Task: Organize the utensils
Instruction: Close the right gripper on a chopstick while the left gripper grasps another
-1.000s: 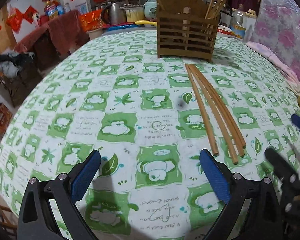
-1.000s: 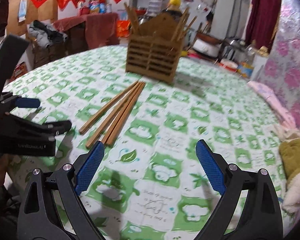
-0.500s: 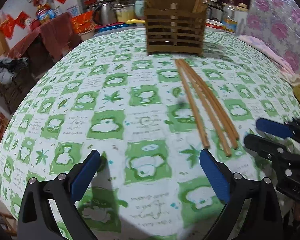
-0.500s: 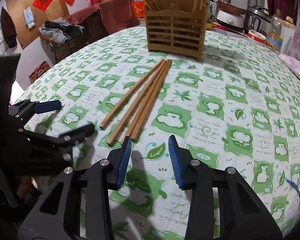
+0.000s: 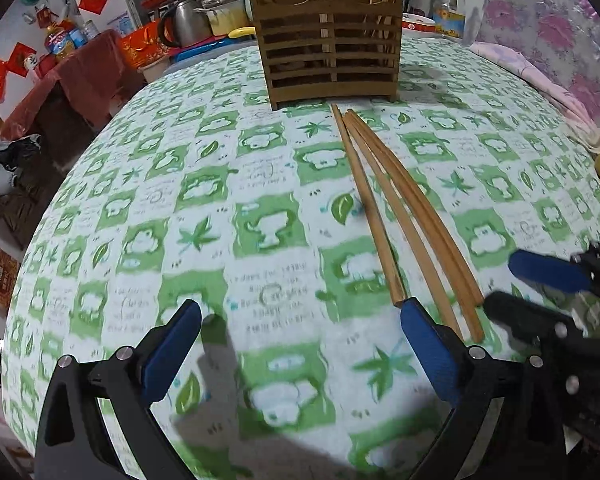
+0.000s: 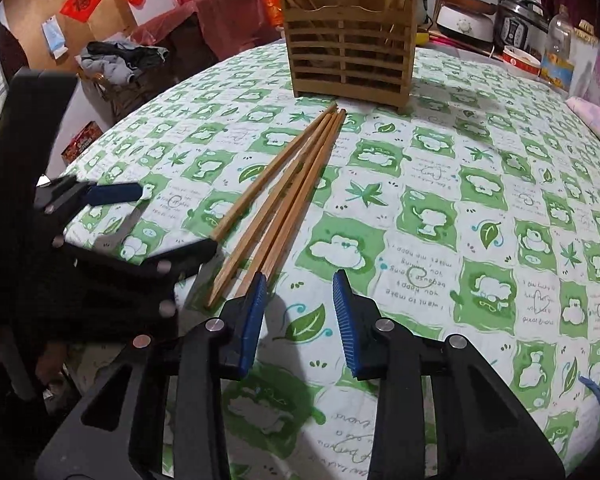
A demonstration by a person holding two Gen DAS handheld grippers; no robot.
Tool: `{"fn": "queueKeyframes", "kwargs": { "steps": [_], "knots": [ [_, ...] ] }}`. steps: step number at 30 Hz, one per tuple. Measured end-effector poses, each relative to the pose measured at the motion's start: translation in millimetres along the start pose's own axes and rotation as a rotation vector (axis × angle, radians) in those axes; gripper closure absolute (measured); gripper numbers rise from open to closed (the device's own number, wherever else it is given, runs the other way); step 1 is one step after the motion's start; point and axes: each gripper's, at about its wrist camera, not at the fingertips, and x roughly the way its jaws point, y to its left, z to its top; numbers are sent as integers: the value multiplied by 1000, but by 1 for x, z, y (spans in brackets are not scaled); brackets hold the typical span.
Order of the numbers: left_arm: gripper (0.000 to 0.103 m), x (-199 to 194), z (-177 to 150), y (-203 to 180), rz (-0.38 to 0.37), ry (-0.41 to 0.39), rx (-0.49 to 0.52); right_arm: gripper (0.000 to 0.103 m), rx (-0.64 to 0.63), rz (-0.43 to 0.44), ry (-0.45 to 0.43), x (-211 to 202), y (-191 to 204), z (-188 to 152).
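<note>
Some sticks already up in the wooden holder (image 6: 350,56), four chopsticks (image 6: 284,204) still flat on the cloth just ahead of both tongs, left tongs (image 5: 300,344) wide, right tongs (image 6: 298,308) narrowed just now, nothing between.

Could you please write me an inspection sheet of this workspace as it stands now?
Surface: table under a green and white printed cloth.
Job's things: four loose chopsticks lie side by side on the cloth, far tips near the wooden holder; the holder already has chopsticks standing in it.
Clutter: nothing seen on the cloth beyond these.
Grippers: left tool wide open, near the chopsticks' near ends; right tool narrowed but open, nothing between its pads, just right of the chopstick ends.
Cables: nothing seen.
Surroundings: kettle, rice cooker, bottle, red wall decorations, floral cover at the right.
</note>
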Motion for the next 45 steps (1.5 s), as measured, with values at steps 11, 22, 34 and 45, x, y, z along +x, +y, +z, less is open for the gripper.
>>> {"fn": "queueKeyframes", "kwargs": {
  "steps": [11, 22, 34, 45],
  "knots": [
    [6, 4, 2, 46, -28, -11, -144, 70, -31, -28, 2, 9, 5, 7],
    [5, 15, 17, 13, -32, -1, 14, 65, 18, -32, -21, 6, -17, 7],
    [57, 4, 10, 7, -105, -55, 23, 93, 67, -44, -20, 9, -25, 7],
    [96, -5, 3, 3, -101, -86, 17, 96, 103, -16, -55, 2, -31, 5]
  ]
}}
